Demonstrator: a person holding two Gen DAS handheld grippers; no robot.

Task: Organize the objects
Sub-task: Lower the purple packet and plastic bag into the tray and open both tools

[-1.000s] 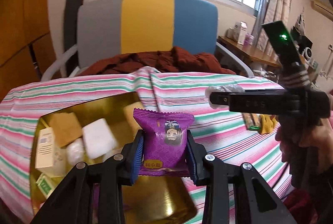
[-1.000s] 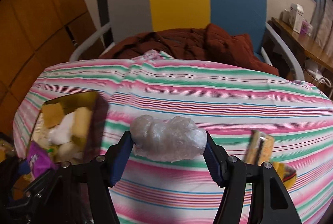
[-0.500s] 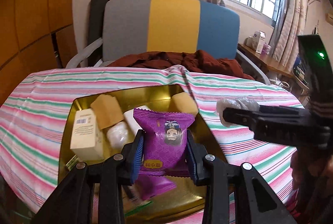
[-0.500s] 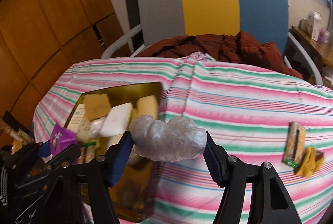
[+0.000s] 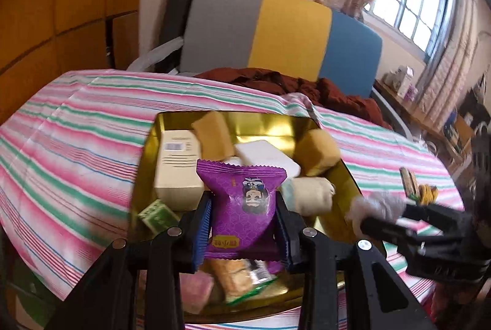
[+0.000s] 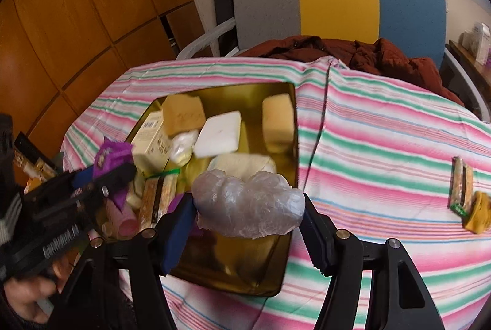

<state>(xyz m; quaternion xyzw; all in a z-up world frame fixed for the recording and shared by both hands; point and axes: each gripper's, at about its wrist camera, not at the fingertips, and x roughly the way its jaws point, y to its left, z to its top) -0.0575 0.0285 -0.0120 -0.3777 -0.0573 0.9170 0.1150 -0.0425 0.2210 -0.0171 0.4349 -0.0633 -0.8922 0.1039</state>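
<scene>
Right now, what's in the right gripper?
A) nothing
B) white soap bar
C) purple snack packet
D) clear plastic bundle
D: the right gripper is shut on the clear plastic bundle, over the gold tin; the purple packet is in the left gripper.

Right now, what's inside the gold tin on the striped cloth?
The gold tin holds a cream box, a white block, tan sponge-like blocks, a pink roll and wrapped snacks. The near end is hidden behind the clear bag the right tool grips.
</scene>
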